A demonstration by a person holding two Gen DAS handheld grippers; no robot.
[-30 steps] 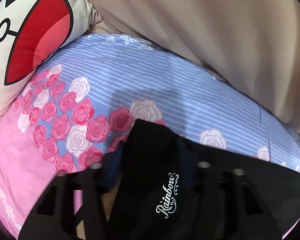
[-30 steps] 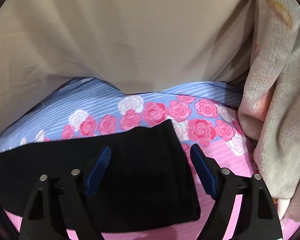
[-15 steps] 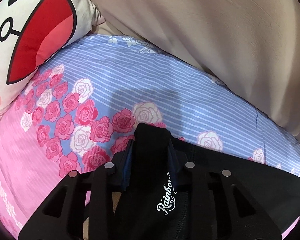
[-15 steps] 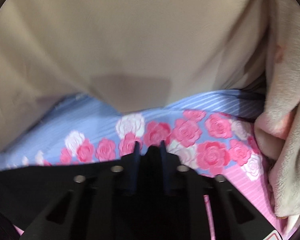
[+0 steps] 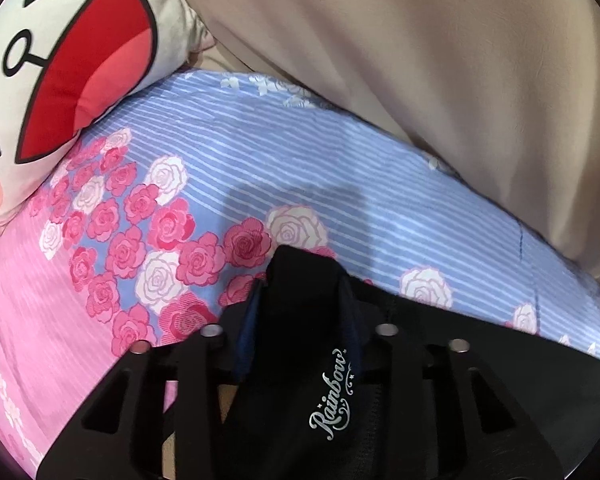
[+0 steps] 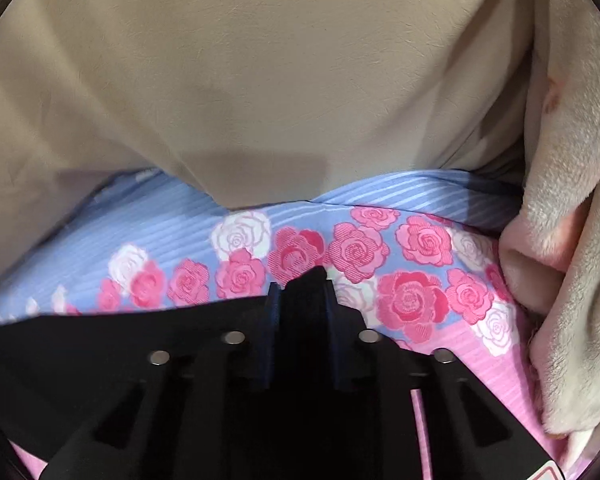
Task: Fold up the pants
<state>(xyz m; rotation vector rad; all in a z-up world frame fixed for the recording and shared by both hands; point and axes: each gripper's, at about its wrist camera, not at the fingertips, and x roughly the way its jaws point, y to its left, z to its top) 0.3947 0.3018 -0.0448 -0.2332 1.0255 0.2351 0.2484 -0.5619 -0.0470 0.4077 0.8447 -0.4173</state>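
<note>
The black pants (image 5: 480,360) with a white "Rainbow" logo lie across the flowered bedsheet (image 5: 260,152). My left gripper (image 5: 300,300) is shut on a bunched fold of the pants near the logo, with fabric sticking out past the blue pads. My right gripper (image 6: 302,300) is shut on the other end of the pants (image 6: 100,344), with a black peak of cloth pinched between its fingers. The pants stretch between the two grippers, low over the sheet.
A white cartoon pillow (image 5: 60,60) with a red mouth lies at the far left. A beige cover (image 6: 280,80) rises behind the sheet. A fluffy beige and pink blanket (image 6: 572,240) is heaped at the right.
Both grippers have closed on the pants: the right was open a second ago and the left was wider. Both have since moved slightly with the cloth pinched.
</note>
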